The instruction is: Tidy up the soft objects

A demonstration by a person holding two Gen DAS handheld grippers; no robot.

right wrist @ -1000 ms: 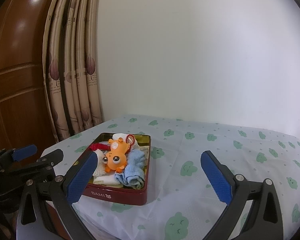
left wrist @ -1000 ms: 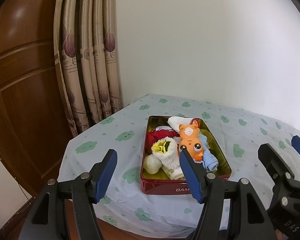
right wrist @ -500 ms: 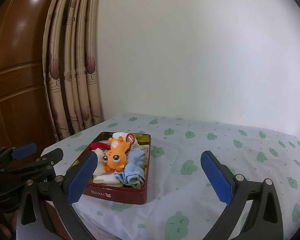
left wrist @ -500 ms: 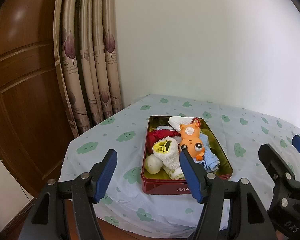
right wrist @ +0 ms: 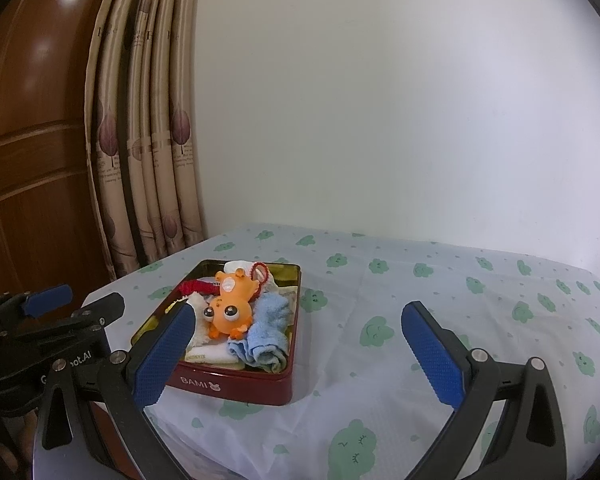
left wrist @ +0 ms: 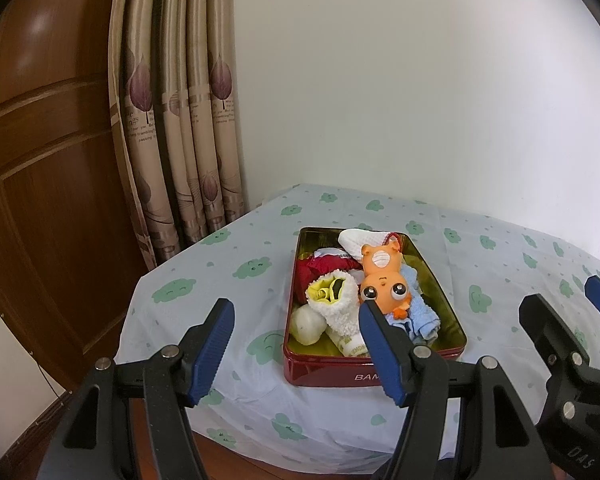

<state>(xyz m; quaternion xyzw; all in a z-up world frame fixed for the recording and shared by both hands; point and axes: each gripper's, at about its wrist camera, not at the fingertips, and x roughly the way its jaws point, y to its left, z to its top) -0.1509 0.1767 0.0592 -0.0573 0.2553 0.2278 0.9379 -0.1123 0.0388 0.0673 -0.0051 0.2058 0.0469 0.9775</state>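
A surface draped in a pale cloth printed with green cloud faces fills the lower part of both views, set in a corner with a white wall behind it, beige leaf-patterned curtains to the left and a dark wooden door beyond those.

Nearest the cameras, the left tongs hang over the near edge of the surface, jaws spread wide with nothing between the blue pads. The right tongs sit beside them, also wide apart and empty, with bare cloth between their pads. Neither pair touches anything.

Just past the tips lies a red tin, open at the top, with white lettering on its near wall and a gold inside. It sits near the front left corner of the surface. The soft things are piled in it: at the near end a white fleecy sock with a yellow lining, a pale rounded lump to its left, and a folded light blue towel along the right side. On top in the middle lies an orange big-eyed toy, head toward the cameras. Farther back are a red cloth on the left and a white cloth at the far end, with a red loop by the toy's feet.
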